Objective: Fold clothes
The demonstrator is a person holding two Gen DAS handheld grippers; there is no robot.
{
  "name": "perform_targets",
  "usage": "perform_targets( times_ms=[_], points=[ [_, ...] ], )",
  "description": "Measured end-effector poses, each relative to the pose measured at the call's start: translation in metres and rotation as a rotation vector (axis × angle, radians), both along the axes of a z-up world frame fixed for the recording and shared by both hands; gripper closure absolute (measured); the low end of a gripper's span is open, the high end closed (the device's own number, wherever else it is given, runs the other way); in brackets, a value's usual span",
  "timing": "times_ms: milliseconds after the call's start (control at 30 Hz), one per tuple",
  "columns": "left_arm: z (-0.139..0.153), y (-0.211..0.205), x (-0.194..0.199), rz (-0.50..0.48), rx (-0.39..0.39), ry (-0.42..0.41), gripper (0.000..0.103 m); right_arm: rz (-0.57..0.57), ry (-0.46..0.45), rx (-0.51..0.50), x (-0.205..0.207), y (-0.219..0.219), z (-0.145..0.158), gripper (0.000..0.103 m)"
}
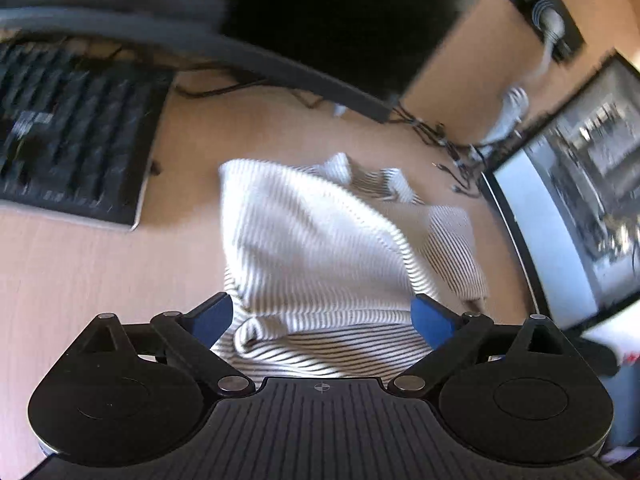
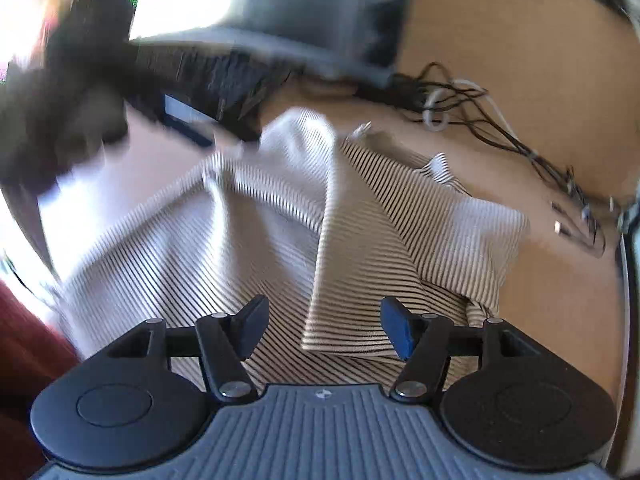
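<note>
A white garment with thin dark stripes [image 1: 320,240] lies crumpled and partly folded on the light wooden desk [image 1: 80,264]. My left gripper [image 1: 322,314] is open above its near edge, blue fingers either side of the cloth, holding nothing. In the right wrist view the same striped garment [image 2: 360,240] spreads across the desk with a folded flap in the middle. My right gripper [image 2: 324,328] is open just above the flap's near edge and holds nothing. Both views are motion-blurred.
A black keyboard [image 1: 68,136] lies to the left, a monitor stand base [image 1: 280,68] behind the garment, a monitor [image 1: 580,200] at right. A tangle of cables [image 2: 500,132] lies at the back right. A dark blurred shape [image 2: 60,80] is at upper left.
</note>
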State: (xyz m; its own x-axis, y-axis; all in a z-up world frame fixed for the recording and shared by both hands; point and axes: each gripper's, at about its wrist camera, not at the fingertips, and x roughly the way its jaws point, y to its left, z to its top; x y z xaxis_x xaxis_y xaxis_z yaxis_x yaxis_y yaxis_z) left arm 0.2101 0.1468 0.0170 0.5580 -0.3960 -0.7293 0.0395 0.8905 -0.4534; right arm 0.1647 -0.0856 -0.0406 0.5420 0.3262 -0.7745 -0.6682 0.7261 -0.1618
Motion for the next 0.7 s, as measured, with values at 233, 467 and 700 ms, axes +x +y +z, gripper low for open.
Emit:
perform_targets(
  times_ms=[233,467,700],
  points=[
    [0.003,0.015,-0.007,0.069,-0.030,0.016,0.002,-0.221,-0.295,-0.281,0.074,-0.042,0.016,0.047],
    [0.001,0.023,-0.015,0.126,-0.043,0.048,0.001,-0.409,-0.070,0.226,0.146,-0.070,0.067,0.050],
    [0.003,0.028,-0.040,0.179,-0.027,0.080,0.000,-0.306,0.090,0.273,0.213,-0.012,0.009,0.051]
  ],
)
